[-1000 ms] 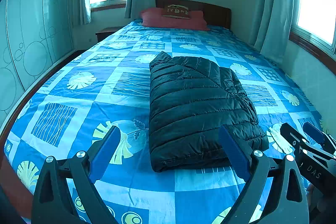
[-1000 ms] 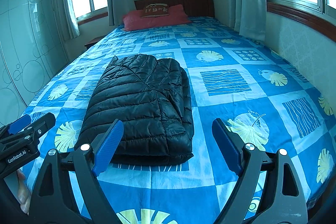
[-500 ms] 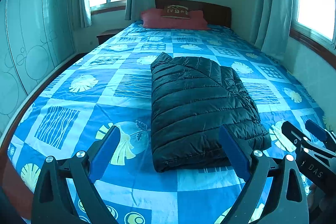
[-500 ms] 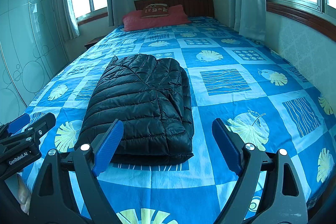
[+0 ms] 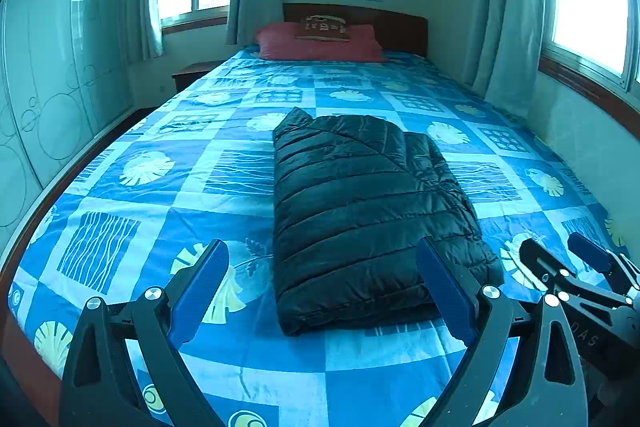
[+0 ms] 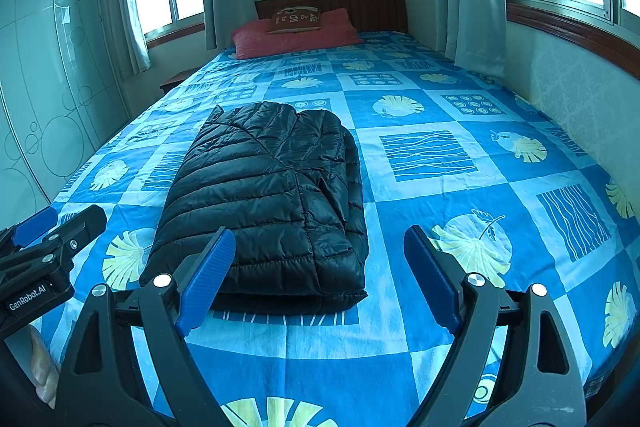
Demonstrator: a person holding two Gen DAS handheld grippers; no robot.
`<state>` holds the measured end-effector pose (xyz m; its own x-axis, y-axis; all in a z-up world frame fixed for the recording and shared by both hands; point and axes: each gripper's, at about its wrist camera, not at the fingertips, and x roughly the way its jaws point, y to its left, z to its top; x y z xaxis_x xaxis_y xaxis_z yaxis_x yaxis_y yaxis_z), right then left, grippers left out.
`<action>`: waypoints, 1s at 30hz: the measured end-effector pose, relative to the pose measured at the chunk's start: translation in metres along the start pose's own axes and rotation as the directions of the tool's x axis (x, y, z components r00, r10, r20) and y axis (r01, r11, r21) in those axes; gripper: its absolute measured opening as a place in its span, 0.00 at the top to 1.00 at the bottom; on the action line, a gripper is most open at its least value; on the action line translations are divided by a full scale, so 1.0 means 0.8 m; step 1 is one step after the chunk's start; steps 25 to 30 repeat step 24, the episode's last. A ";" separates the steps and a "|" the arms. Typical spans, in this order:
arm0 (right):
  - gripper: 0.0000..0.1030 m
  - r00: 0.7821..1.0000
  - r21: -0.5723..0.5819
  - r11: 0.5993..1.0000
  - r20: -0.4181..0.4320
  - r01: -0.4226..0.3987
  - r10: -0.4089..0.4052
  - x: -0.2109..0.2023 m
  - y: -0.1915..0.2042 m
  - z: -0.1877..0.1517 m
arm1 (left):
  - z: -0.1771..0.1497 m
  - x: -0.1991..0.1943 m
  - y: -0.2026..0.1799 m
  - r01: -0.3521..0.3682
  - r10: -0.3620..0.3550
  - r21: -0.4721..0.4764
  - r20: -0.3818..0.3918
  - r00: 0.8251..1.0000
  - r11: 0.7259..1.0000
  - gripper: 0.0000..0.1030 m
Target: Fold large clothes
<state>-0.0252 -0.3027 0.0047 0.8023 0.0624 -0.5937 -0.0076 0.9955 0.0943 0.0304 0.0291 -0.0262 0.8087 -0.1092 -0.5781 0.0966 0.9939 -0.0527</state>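
Note:
A black quilted puffer jacket (image 5: 368,211) lies folded into a long rectangle on the blue patterned bed; it also shows in the right wrist view (image 6: 268,195). My left gripper (image 5: 322,291) is open and empty, held above the bed's foot just short of the jacket's near edge. My right gripper (image 6: 316,279) is open and empty, also just short of the near edge. Each gripper shows at the side of the other's view: the right gripper (image 5: 580,275), the left gripper (image 6: 48,235).
The bedspread (image 5: 132,211) covers the whole bed. Red pillows (image 5: 320,43) and a wooden headboard (image 5: 400,23) are at the far end. A wardrobe (image 5: 48,75) stands left, a nightstand (image 5: 192,73) beside it. A wall (image 6: 580,87) with curtained windows runs along the right.
The left wrist view has shifted slightly, pulling back and up a little from the jacket. The right gripper and the jacket have not visibly moved.

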 end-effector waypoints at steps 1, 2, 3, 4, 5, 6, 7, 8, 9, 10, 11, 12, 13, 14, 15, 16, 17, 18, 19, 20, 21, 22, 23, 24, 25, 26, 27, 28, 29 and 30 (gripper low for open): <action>0.16 1.000 0.001 1.000 0.001 0.001 -0.001 0.000 0.000 0.000 | 0.001 0.000 -0.001 0.005 -0.005 -0.001 -0.002 1.000 1.000 0.09; 0.16 1.000 0.001 1.000 0.001 0.001 -0.001 0.000 -0.002 0.000 | 0.001 0.001 -0.001 0.013 -0.013 -0.004 -0.006 1.000 1.000 0.09; 0.16 1.000 0.001 1.000 0.002 0.002 -0.002 0.000 -0.002 0.000 | 0.002 0.002 -0.001 0.019 -0.019 -0.008 -0.010 1.000 1.000 0.09; 0.16 1.000 0.001 1.000 0.002 0.003 -0.003 0.000 -0.003 0.000 | 0.002 0.002 -0.001 0.022 -0.022 -0.012 -0.014 1.000 1.000 0.09; 0.16 1.000 0.002 1.000 0.002 0.003 -0.003 0.001 -0.005 0.000 | 0.002 0.003 -0.001 0.022 -0.023 -0.013 -0.014 1.000 1.000 0.09; 0.16 1.000 0.003 1.000 0.002 0.003 -0.003 0.001 -0.005 0.000 | 0.001 0.003 -0.001 0.021 -0.021 -0.012 -0.014 1.000 1.000 0.09; 0.16 1.000 0.002 1.000 0.001 0.002 -0.002 0.001 -0.005 0.000 | 0.001 0.004 -0.001 0.015 -0.015 -0.010 -0.015 1.000 1.000 0.09; 0.16 1.000 0.001 1.000 0.001 0.002 -0.002 0.001 -0.005 0.000 | 0.000 0.005 -0.002 -0.006 0.006 -0.006 -0.018 1.000 1.000 0.09; 0.16 1.000 0.000 1.000 -0.001 0.001 -0.001 0.001 -0.005 0.000 | -0.001 0.006 -0.002 -0.028 0.028 -0.006 -0.023 0.999 1.000 0.09; 0.16 1.000 0.000 1.000 -0.001 0.000 0.000 0.001 -0.007 0.000 | -0.002 0.008 -0.001 -0.040 0.039 -0.009 -0.025 0.999 0.999 0.09; 0.16 1.000 -0.002 1.000 -0.003 -0.001 0.001 0.002 -0.006 0.000 | -0.003 0.009 0.000 -0.039 0.039 -0.009 -0.026 0.999 0.999 0.09; 0.16 1.000 -0.003 1.000 -0.003 -0.002 0.002 0.002 -0.006 -0.001 | -0.004 0.010 0.000 -0.033 0.033 -0.008 -0.028 0.999 0.999 0.09; 0.16 1.000 -0.004 1.000 -0.005 -0.003 0.003 0.003 -0.006 -0.001 | -0.004 0.012 0.001 -0.028 0.028 -0.007 -0.033 0.999 1.000 0.09; 0.16 1.000 -0.005 1.000 -0.006 -0.003 0.003 0.004 -0.007 -0.001 | -0.005 0.013 0.001 -0.025 0.025 -0.006 -0.036 0.999 1.000 0.09; 0.16 1.000 -0.004 1.000 -0.007 -0.003 0.003 0.005 -0.007 -0.001 | -0.006 0.015 0.001 -0.020 0.020 -0.007 -0.037 0.999 1.000 0.09; 0.16 1.000 -0.003 1.000 -0.006 -0.001 0.001 0.005 -0.007 -0.002 | -0.006 0.016 0.002 -0.021 0.021 -0.009 -0.035 0.999 1.000 0.09; 0.16 1.000 0.000 1.000 -0.007 0.002 -0.002 0.006 -0.007 -0.002 | -0.007 0.018 0.002 -0.033 0.032 -0.011 -0.032 0.999 0.999 0.09; 0.16 1.000 0.001 1.000 -0.008 0.003 -0.003 0.007 -0.007 -0.003 | -0.009 0.020 0.002 -0.039 0.038 -0.015 -0.032 0.999 0.999 0.09; 0.16 1.000 0.005 1.000 -0.010 0.005 -0.005 0.009 -0.009 -0.003 | -0.009 0.024 0.004 -0.031 0.031 -0.018 -0.038 0.999 0.999 0.09; 0.16 1.000 0.008 1.000 -0.013 0.007 -0.007 0.011 -0.010 -0.004 | -0.011 0.028 0.005 -0.025 0.024 -0.017 -0.045 0.999 1.000 0.09; 0.16 1.000 0.012 1.000 -0.017 0.011 -0.010 0.015 -0.014 -0.004 | -0.012 0.033 0.006 -0.024 0.023 -0.015 -0.057 0.998 1.000 0.09; 0.16 1.000 0.015 1.000 -0.020 0.015 -0.015 0.019 -0.018 -0.004 | -0.014 0.037 0.008 -0.026 0.025 -0.014 -0.067 0.997 1.000 0.09; 0.16 1.000 0.020 1.000 -0.022 0.021 -0.021 0.023 -0.022 -0.005 | -0.016 0.045 0.013 -0.027 0.025 -0.021 -0.083 0.996 0.999 0.09; 0.16 1.000 0.020 1.000 -0.022 0.021 -0.021 0.023 -0.022 -0.005 | -0.017 0.052 0.019 -0.028 0.024 -0.034 -0.098 0.995 0.999 0.09; 0.16 1.000 0.020 1.000 -0.022 0.021 -0.021 0.023 -0.022 -0.005 | -0.017 0.052 0.019 -0.028 0.024 -0.034 -0.098 0.995 0.999 0.09; 0.16 1.000 0.020 1.000 -0.022 0.021 -0.021 0.023 -0.022 -0.005 | -0.017 0.052 0.019 -0.028 0.024 -0.034 -0.098 0.995 0.999 0.09; 0.16 1.000 0.020 1.000 -0.022 0.021 -0.021 0.023 -0.022 -0.005 | -0.017 0.052 0.019 -0.028 0.024 -0.034 -0.098 0.995 0.999 0.09; 0.16 1.000 0.020 1.000 -0.022 0.021 -0.021 0.023 -0.022 -0.005 | -0.017 0.052 0.019 -0.028 0.024 -0.034 -0.098 0.995 0.999 0.09; 0.16 1.000 0.020 1.000 -0.022 0.021 -0.021 0.023 -0.022 -0.005 | -0.017 0.052 0.019 -0.028 0.024 -0.034 -0.098 0.995 0.999 0.09; 0.16 1.000 0.020 1.000 -0.022 0.021 -0.021 0.023 -0.022 -0.005 | -0.017 0.052 0.019 -0.028 0.024 -0.034 -0.098 0.995 0.999 0.09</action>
